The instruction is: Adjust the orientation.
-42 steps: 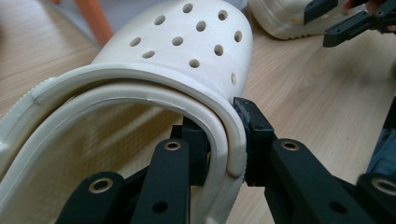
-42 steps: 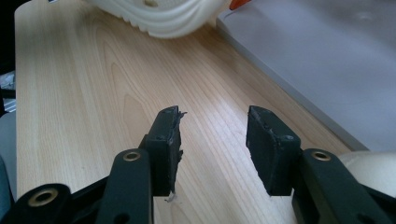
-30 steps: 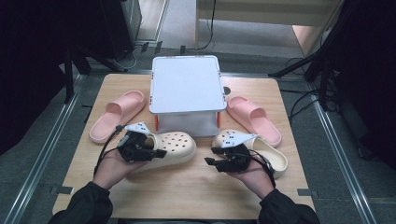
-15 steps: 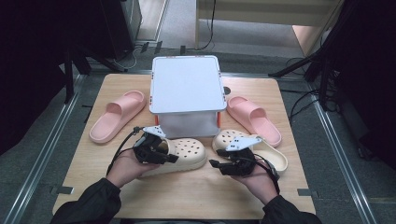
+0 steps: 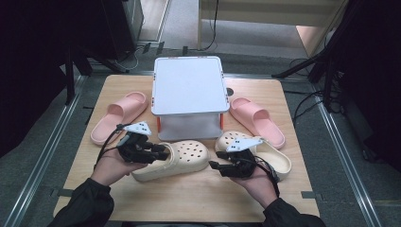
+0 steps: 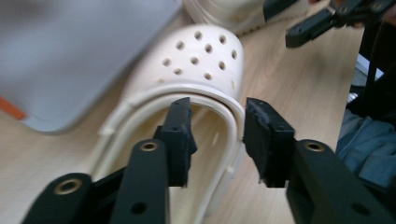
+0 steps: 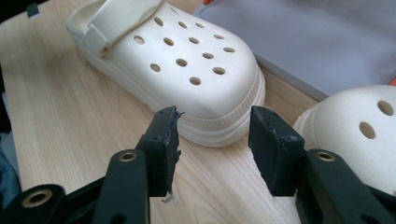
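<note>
Cream perforated foam clog (image 5: 177,158) lies on its sole near the front edge of the light wooden tabletop (image 5: 189,198), just before a grey lidded box (image 5: 187,85). The left gripper (image 6: 217,135) straddles its heel rim, jaws just opened and released. The right gripper (image 7: 214,140) hovers parted before the clog's toe, grasping nothing, above a second cream clog (image 5: 274,158). Pink slides (image 5: 118,116) flank the box. Grey floor and dark stands surround the tabletop.
</note>
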Motion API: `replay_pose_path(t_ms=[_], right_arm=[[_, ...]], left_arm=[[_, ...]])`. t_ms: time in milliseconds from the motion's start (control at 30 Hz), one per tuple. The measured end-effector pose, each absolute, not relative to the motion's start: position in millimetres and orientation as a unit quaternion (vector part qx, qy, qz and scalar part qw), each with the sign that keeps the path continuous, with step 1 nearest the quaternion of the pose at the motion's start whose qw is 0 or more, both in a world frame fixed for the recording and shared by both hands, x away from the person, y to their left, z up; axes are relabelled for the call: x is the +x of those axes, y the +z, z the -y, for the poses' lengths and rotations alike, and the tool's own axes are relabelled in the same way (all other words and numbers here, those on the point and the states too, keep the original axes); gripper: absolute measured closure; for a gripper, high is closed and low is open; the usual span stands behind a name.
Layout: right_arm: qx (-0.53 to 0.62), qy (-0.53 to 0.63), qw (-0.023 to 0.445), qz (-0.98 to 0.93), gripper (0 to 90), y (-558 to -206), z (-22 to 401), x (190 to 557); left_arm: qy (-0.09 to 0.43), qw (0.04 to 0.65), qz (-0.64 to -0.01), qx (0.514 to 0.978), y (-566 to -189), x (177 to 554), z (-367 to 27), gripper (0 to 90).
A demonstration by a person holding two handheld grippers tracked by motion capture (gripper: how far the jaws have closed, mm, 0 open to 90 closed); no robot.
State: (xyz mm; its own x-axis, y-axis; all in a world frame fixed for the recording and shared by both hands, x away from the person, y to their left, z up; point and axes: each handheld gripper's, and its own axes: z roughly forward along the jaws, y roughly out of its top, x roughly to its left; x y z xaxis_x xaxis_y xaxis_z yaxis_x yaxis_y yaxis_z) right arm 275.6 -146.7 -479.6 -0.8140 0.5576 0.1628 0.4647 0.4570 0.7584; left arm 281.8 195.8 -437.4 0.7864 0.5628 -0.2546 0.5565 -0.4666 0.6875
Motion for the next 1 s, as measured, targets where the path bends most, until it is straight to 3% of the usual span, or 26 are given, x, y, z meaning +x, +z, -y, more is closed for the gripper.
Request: replay_pose_path(t_ms=[133, 333, 433, 733, 1000], right_arm=[[0.316, 0.430, 0.053, -0.844, 57.5, -480.2, 140.8, 275.6], [0.303, 0.441, 0.031, -0.844, 78.4, -485.6, 118.0, 269.4], [0.303, 0.422, 0.025, -0.854, 86.5, -495.4, 106.3, 267.9], [0.313, 0.401, 0.031, -0.860, 86.6, -505.1, 105.3, 274.8], [0.310, 0.398, 0.030, -0.863, 86.6, -504.2, 105.3, 278.0]], left_arm=[[0.038, 0.384, -0.346, 0.855, -438.5, 288.1, -214.1, 74.2], [0.052, 0.359, -0.376, 0.852, -461.6, 307.1, -247.8, 88.1], [0.049, 0.369, -0.377, 0.848, -468.4, 311.5, -252.4, 88.7], [0.035, 0.335, -0.370, 0.866, -490.7, 318.9, -240.8, 89.1], [0.016, 0.342, -0.389, 0.855, -492.2, 311.8, -243.2, 89.5]])
